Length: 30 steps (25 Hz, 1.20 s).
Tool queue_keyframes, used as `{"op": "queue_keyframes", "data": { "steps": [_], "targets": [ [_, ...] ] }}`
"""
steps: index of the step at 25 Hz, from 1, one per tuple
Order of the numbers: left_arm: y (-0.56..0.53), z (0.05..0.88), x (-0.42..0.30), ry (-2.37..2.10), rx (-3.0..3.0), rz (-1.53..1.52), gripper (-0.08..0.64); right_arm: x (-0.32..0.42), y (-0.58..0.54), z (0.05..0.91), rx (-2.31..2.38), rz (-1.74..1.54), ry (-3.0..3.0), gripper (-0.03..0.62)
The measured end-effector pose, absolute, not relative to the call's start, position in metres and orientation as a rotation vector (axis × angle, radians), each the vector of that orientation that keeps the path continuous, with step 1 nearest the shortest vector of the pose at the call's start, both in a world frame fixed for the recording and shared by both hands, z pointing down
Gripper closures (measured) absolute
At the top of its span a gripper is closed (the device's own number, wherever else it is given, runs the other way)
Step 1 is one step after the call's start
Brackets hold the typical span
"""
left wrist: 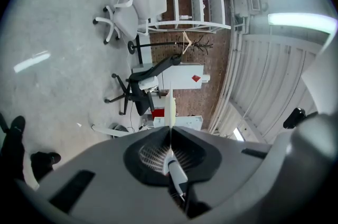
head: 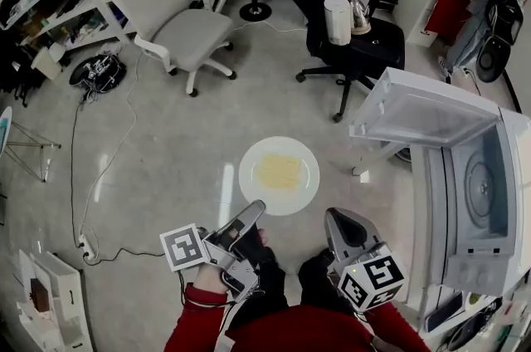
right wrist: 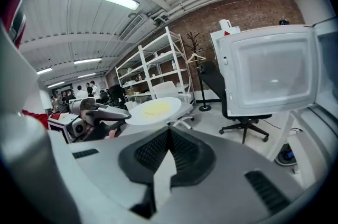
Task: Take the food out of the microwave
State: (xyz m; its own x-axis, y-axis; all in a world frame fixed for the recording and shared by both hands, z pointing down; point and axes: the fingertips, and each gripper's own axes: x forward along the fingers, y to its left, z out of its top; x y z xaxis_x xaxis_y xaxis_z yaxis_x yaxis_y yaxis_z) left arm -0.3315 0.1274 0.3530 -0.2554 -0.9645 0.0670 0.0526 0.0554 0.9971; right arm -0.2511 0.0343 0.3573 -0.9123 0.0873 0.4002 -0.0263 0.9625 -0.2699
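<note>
1. Food, a flat pale-yellow layer (head: 280, 173), lies in the middle of a round white plate (head: 250, 186) that hangs level above the grey concrete floor (head: 158, 143), outside and to the left of the white microwave oven (head: 466, 263).
2. The left gripper (head: 257, 209) pinches the plate's near rim. In the left gripper view its jaws are pressed onto the plate (left wrist: 171, 105), which shows edge-on as a thin pale line running up from between them.
3. The right gripper (head: 333, 216) is beside the plate's near right edge, not touching it. In the right gripper view its jaws (right wrist: 169, 132) are pressed together with nothing between them.
4. The microwave's white door (head: 421, 111) stands swung wide open, and the round glass turntable (head: 479, 193) inside is bare.
5. From the right gripper view, the plate (right wrist: 138, 114) with its yellow food (right wrist: 157, 108) is ahead and to the left, with the left gripper (right wrist: 122, 115) on its edge.
6. A light-grey office chair (head: 178, 20) and a black office chair (head: 363, 47) stand on the floor beyond the plate.
</note>
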Motion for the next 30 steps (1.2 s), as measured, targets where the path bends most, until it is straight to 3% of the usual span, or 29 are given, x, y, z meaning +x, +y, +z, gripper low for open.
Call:
{"op": "queue_keyframes", "data": {
  "steps": [30],
  "targets": [
    [0.266, 0.357, -0.388, -1.641, 0.786, -1.647, 0.541, -0.343, 0.164, 0.350, -0.590, 0.218, -2.662, 0.582]
  ]
}}
